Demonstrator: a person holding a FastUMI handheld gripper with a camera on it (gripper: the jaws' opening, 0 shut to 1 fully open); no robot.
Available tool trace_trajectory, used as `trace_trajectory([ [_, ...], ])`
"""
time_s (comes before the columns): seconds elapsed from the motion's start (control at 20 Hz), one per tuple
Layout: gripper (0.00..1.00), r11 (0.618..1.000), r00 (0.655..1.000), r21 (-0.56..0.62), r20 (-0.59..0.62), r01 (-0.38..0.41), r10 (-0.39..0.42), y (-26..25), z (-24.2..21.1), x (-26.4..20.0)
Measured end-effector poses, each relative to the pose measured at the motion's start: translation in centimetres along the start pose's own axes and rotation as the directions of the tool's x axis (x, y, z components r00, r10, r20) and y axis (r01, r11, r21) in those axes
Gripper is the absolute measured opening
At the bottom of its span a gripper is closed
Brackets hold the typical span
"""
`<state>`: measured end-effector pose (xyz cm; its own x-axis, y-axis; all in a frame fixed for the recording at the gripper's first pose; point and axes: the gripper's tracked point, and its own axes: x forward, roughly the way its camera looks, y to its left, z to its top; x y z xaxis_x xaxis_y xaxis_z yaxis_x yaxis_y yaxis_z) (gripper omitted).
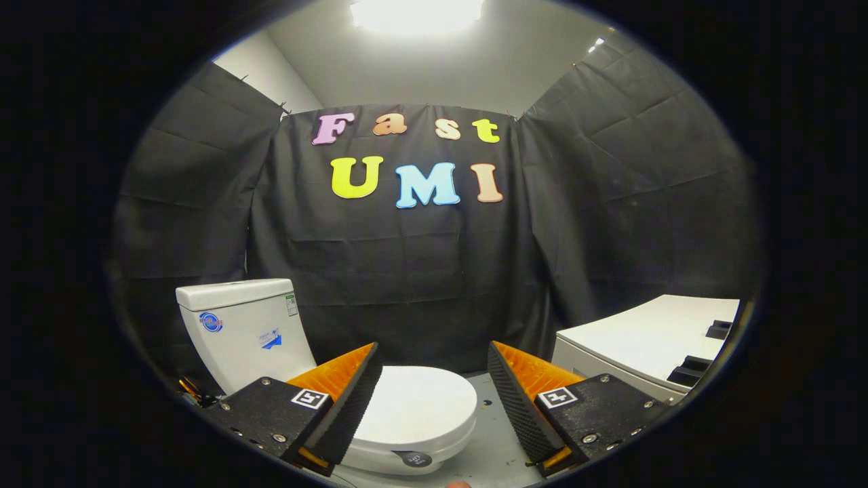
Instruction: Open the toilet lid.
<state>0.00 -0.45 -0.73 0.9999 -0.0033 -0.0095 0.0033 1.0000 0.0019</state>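
Note:
A white toilet stands low ahead of me, with its tank (244, 325) at the back left against the black cloth wall. Its white lid (417, 407) lies flat and closed over the bowl. My gripper (434, 386) hovers above the lid's front part, open wide, with nothing between the fingers. The left finger (352, 400) covers the lid's left side, while the right finger (519, 400) hangs over the grey floor beside the bowl. A dark round badge (416, 459) sits on the bowl's front rim below the lid.
A white flat-topped cabinet or appliance (644, 342) with dark recessed handles stands to the right of the toilet. Grey floor (488, 440) lies between the two. Some small orange and dark items (193, 393) lie on the floor left of the tank.

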Motion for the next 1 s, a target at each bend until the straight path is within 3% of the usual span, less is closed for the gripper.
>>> trace_trajectory([
  [0.35, 0.96, 0.991, 0.998, 0.122, -0.027, -0.052, 0.055, 0.1, -0.9, 0.4],
  [0.55, 0.95, 0.981, 0.99, 0.191, -0.124, -0.042, 0.066, -0.9, -3.3, 1.3],
  [0.8, 0.95, 0.948, 0.973, 0.316, -0.213, -0.018, 0.09, -2.6, -6.0, 2.5],
  [1.0, 0.95, 0.897, 0.94, 0.441, -0.297, -0.02, 0.166, -2.2, -9.1, 3.2],
])
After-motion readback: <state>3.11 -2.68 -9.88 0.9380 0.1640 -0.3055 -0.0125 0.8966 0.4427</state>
